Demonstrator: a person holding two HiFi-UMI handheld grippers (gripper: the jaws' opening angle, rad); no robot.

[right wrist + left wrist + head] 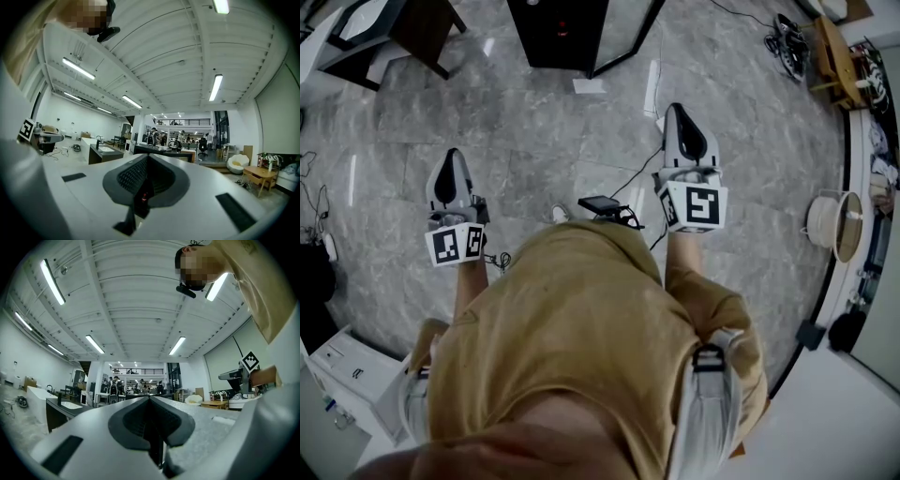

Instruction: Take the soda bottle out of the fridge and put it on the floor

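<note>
The person is standing well short of the black cabinet, holding the left gripper and the right gripper out roughly level and pointing toward it. Both pairs of jaws are pressed together with nothing between them. The soda bottle is showing in none of the views. The cabinet may be the fridge, though I cannot tell from here. The step in hand looks like the walk up to it. To do that well, the person should be stepping clear of the black cable that is trailing across the floor on the near side of the cabinet. One pair of jaws should be spreading before it reaches for a door or a bottle. A round bottle would probably be sitting safest gripped across its body and kept upright. The floor is gleaming, with grey veined stone tiles reflecting the ceiling lights, so it is likely slick. The grippers are smooth white shells, tapering to dark ribbed pads. The cabinet is a boxy, matte block.
</note>
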